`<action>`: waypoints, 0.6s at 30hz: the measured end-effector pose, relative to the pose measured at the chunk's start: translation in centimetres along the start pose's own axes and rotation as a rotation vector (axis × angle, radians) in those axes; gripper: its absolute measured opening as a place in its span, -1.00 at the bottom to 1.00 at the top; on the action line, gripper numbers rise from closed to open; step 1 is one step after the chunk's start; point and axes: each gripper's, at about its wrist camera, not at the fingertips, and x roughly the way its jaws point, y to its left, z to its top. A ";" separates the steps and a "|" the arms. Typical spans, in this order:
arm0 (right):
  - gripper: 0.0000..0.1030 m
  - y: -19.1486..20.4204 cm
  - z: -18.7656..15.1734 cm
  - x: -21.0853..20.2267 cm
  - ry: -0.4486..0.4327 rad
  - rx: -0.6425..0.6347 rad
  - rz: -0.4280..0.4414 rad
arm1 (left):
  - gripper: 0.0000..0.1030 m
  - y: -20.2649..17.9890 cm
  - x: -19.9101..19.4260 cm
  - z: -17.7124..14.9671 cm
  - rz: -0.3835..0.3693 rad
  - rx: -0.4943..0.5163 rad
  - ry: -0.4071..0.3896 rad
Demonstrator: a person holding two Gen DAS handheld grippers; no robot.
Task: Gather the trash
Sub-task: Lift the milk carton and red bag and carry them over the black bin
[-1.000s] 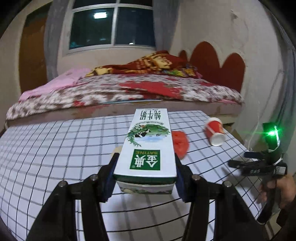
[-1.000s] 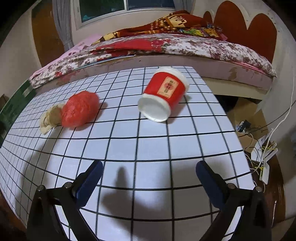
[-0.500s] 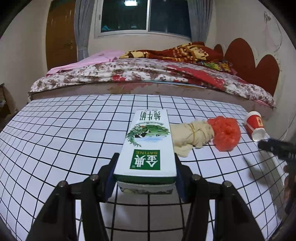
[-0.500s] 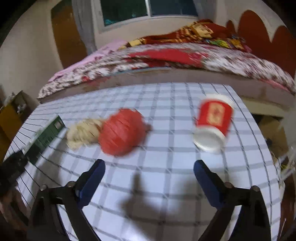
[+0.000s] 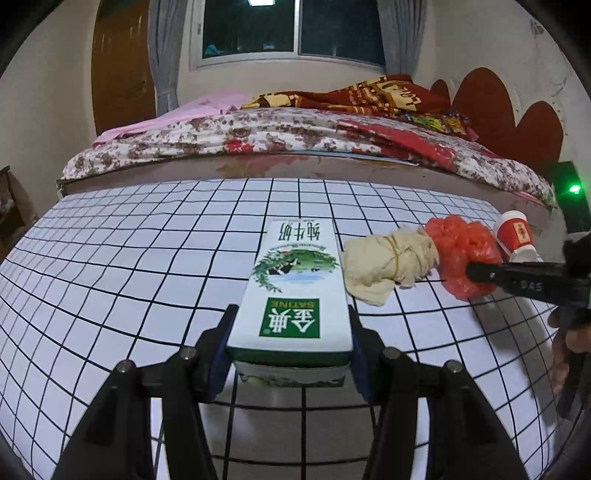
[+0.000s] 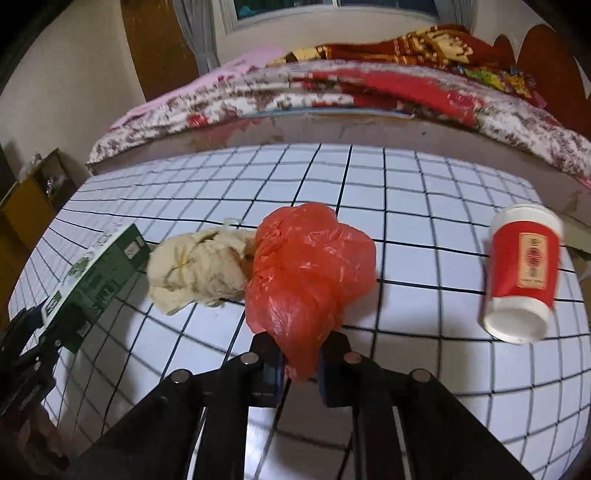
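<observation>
My left gripper [image 5: 290,354] is shut on a white and green milk carton [image 5: 293,288], held low over the checked table [image 5: 147,258]. In the right wrist view the same carton [image 6: 96,277] shows at the left. My right gripper [image 6: 300,363] is shut on the near edge of a crumpled red plastic bag [image 6: 310,266], which rests on the table. A cream bundle of cloth tied with a band [image 6: 199,269] lies against the bag's left side. A red paper cup [image 6: 521,273] lies on its side at the right. From the left wrist view the bag [image 5: 461,251], bundle [image 5: 388,262] and cup [image 5: 515,236] sit right of the carton.
A bed with floral and red covers [image 5: 314,136] runs along the table's far edge. A wooden door [image 5: 122,66] and a window [image 5: 291,29] are behind it. A wooden cabinet [image 6: 29,199] stands left of the table. A person's hand [image 5: 569,347] holds the right gripper's handle.
My right gripper swung left from in front of the cup to the red bag and closed on its edge. The left gripper sank a little with the carton still held.
</observation>
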 end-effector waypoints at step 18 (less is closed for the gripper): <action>-0.74 -4.2 -8.4 -15.6 -0.141 -0.046 -0.100 | 0.06 -9.7 -9.4 -1.7 -0.152 0.096 -0.101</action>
